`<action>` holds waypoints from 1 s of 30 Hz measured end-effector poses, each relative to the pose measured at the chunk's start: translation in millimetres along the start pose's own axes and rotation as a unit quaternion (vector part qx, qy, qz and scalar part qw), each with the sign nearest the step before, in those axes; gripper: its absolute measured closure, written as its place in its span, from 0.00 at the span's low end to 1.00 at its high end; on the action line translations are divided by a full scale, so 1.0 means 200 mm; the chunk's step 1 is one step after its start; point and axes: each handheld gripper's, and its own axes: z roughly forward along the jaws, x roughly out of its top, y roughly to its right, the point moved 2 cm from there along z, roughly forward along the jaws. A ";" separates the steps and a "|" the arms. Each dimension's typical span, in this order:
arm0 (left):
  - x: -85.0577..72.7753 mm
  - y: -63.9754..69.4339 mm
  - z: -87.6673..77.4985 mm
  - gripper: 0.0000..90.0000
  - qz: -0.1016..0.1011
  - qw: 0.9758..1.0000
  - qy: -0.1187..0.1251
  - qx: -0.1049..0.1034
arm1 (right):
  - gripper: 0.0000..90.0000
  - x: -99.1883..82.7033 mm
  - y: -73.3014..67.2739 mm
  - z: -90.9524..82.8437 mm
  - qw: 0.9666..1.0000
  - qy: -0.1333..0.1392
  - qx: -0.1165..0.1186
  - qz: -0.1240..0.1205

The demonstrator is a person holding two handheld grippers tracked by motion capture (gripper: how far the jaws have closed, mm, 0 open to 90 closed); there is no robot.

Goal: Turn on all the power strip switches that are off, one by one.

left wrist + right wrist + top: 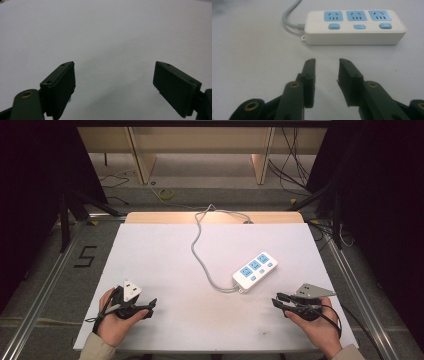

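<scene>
Left gripper (150, 307): matte black, flat rectangular pads (60, 85), jaws wide apart, nothing between, over bare bench (165, 255) at 8 o'clock. Bench top: smooth pale sheet, wooden far edge. Power strip (254, 269): glossy white plastic bar, rounded corners, three blue sockets, three blue oval switches, centre-right at 3 o'clock; grey round cable (200, 252) curves to 12 o'clock. Right gripper (276, 301): black, jaws partly apart, empty, at 4 o'clock, tips toward strip, near, not touching.

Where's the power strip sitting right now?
In the high view the power strip lies right of the table's centre, just ahead and left of the right gripper. In the right gripper view it lies straight ahead of the open, empty jaws.
</scene>
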 end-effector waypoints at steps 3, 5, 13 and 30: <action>0.00 0.00 0.00 0.20 0.002 1.000 0.001 0.000 | 0.68 0.00 0.00 0.01 1.000 -0.001 0.002 -0.004; 0.00 0.00 0.00 0.20 0.002 1.000 0.001 0.000 | 0.67 0.00 0.00 0.01 1.000 -0.002 0.003 -0.007; 0.00 0.01 0.00 0.20 0.002 1.000 0.001 -0.002 | 0.99 0.05 -0.01 0.00 0.999 -0.023 -0.006 -0.037; 0.00 0.00 0.01 0.20 0.003 1.000 0.001 -0.001 | 1.00 0.19 0.02 0.09 0.998 -0.061 0.000 -0.019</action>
